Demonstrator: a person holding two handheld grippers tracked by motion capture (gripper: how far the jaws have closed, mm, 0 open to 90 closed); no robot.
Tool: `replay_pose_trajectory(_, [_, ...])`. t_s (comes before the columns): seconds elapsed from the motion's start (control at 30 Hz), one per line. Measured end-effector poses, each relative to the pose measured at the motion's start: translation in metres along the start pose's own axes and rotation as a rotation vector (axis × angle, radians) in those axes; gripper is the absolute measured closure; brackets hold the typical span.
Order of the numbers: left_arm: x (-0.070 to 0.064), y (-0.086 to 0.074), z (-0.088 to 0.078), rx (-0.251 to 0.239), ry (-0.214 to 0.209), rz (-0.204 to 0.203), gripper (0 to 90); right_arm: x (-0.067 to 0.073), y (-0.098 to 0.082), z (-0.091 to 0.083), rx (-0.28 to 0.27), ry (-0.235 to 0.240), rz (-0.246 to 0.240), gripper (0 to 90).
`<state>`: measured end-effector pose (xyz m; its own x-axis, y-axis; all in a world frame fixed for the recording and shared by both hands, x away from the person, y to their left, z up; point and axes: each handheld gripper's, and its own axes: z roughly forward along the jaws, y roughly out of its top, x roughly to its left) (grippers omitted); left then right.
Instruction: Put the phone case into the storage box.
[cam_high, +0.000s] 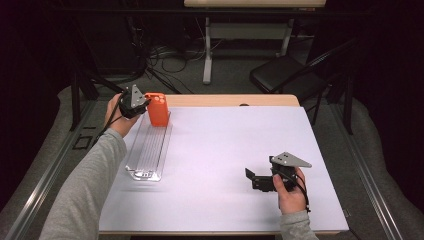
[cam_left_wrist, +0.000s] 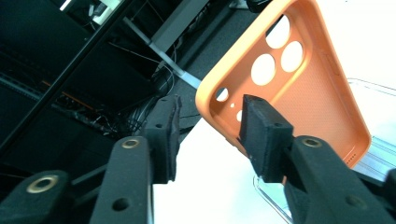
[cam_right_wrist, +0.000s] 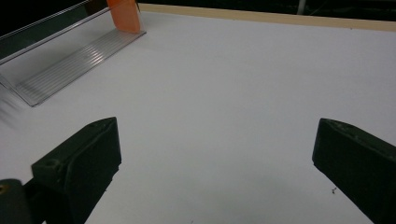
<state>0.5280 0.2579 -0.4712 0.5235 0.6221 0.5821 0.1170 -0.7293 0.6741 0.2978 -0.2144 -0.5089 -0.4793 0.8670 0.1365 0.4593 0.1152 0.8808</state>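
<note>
An orange phone case (cam_high: 158, 110) stands upright at the far end of a clear ribbed rack (cam_high: 150, 150) on the left of the white table. My left gripper (cam_high: 142, 105) is at the case's left edge. In the left gripper view its jaws (cam_left_wrist: 212, 133) stand partly apart, and the case (cam_left_wrist: 299, 88) has its rim between them. That rim lies close to the right pad (cam_left_wrist: 261, 135) and apart from the left one. My right gripper (cam_high: 252, 180) hovers low over the table's near right, open with nothing between its jaws (cam_right_wrist: 215, 158). The case (cam_right_wrist: 125, 16) and rack (cam_right_wrist: 70, 65) lie far off to its left.
A white sheet (cam_high: 225, 150) covers the tabletop, and a wooden strip (cam_high: 225, 100) shows along the far edge. Beyond the table stand a black chair (cam_high: 285, 75), a desk leg (cam_high: 207, 50) and floor cables (cam_high: 165, 55).
</note>
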Motion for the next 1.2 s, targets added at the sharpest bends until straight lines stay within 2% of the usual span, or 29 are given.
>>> replay_pose_trajectory(0.2, [0.001, 0.000, -0.002, 0.016, -0.007, -0.028, 48.8, 0.001, 0.000, 0.001, -0.005, 0.002, -0.003, 0.7])
replay_pose_trajectory(0.3, [0.002, 0.000, -0.004, 0.031, -0.009, -0.034, 48.6, 0.002, 0.000, 0.001, -0.004, 0.004, -0.004, 0.7])
replay_pose_trajectory(0.5, [0.003, 0.002, -0.010, 0.037, -0.014, -0.075, 48.6, 0.001, 0.000, 0.001, 0.003, 0.004, -0.008, 0.7])
replay_pose_trajectory(0.7, [0.005, 0.008, -0.020, 0.029, -0.026, -0.148, 48.7, 0.001, -0.001, 0.002, 0.003, 0.011, -0.018, 0.7])
replay_pose_trajectory(0.83, [0.008, 0.010, -0.027, -0.005, -0.070, -0.220, 48.2, 0.002, 0.000, 0.003, 0.003, 0.017, -0.023, 0.7])
replay_pose_trajectory(0.9, [0.010, 0.011, -0.031, -0.012, -0.079, -0.245, 48.0, 0.001, 0.001, 0.003, -0.002, 0.019, -0.026, 0.7])
replay_pose_trajectory(1.13, [0.017, 0.012, -0.042, -0.048, -0.130, -0.396, 42.7, 0.001, 0.003, 0.003, -0.002, 0.021, -0.034, 0.7])
replay_pose_trajectory(1.2, [0.018, 0.013, -0.044, -0.058, -0.141, -0.420, 40.0, 0.002, 0.003, 0.003, -0.003, 0.022, -0.033, 0.7])
